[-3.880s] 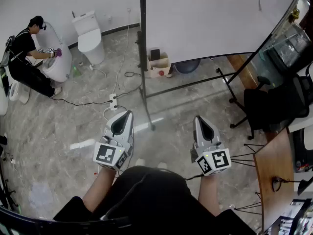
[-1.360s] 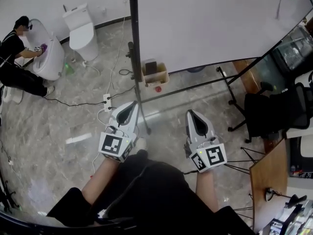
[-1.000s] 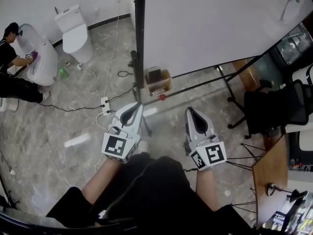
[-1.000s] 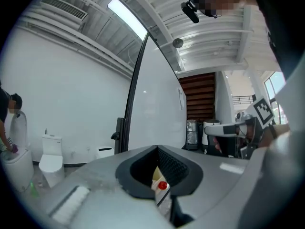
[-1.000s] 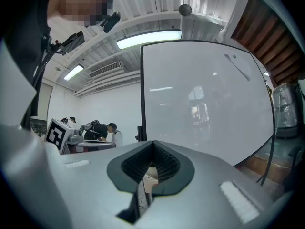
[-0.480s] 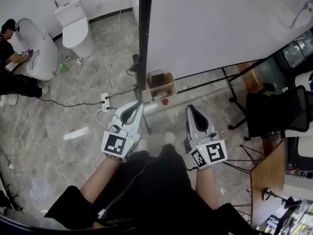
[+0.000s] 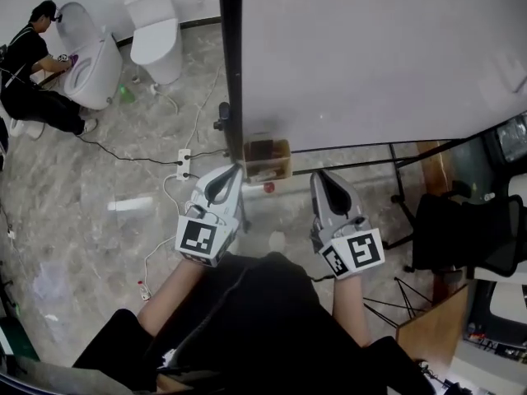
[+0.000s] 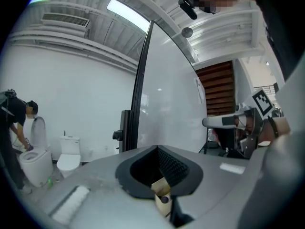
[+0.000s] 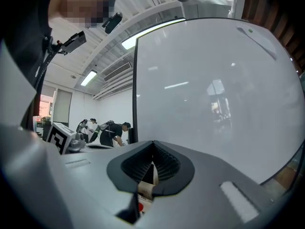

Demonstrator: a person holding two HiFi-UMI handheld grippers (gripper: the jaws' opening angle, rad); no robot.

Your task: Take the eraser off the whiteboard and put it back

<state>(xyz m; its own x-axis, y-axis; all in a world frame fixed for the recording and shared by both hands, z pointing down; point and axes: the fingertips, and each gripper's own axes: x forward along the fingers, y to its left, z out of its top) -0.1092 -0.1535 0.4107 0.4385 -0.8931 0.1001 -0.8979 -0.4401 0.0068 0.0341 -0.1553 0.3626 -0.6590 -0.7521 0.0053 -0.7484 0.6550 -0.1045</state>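
The whiteboard (image 7: pixel 370 56) fills the upper right of the head view, its dark post (image 7: pixel 230 56) standing just beyond my left gripper. No eraser shows clearly on it in any view. My left gripper (image 7: pixel 232 171) is shut and empty, its tip near the foot of the post. My right gripper (image 7: pixel 320 174) is also shut and empty, pointing at the board's lower edge. In the left gripper view the jaws (image 8: pixel 157 149) meet in front of the post and the board (image 8: pixel 171 104). The right gripper (image 9: pixel 152 144) faces the board's white face (image 9: pixel 214 94) at close range.
A cardboard box (image 7: pixel 268 160) and a small red thing (image 7: pixel 268 188) lie on the floor under the board, between my gripper tips. A power strip (image 7: pixel 184 164) with cables lies to the left. Two toilets (image 7: pixel 158 31) and a crouching person (image 7: pixel 33 72) are far left; a black chair (image 7: pixel 461 237) is right.
Both grippers have come closer to the whiteboard, which now fills more of the head view. The box now lies between the two gripper tips. Both pairs of jaws stay closed.
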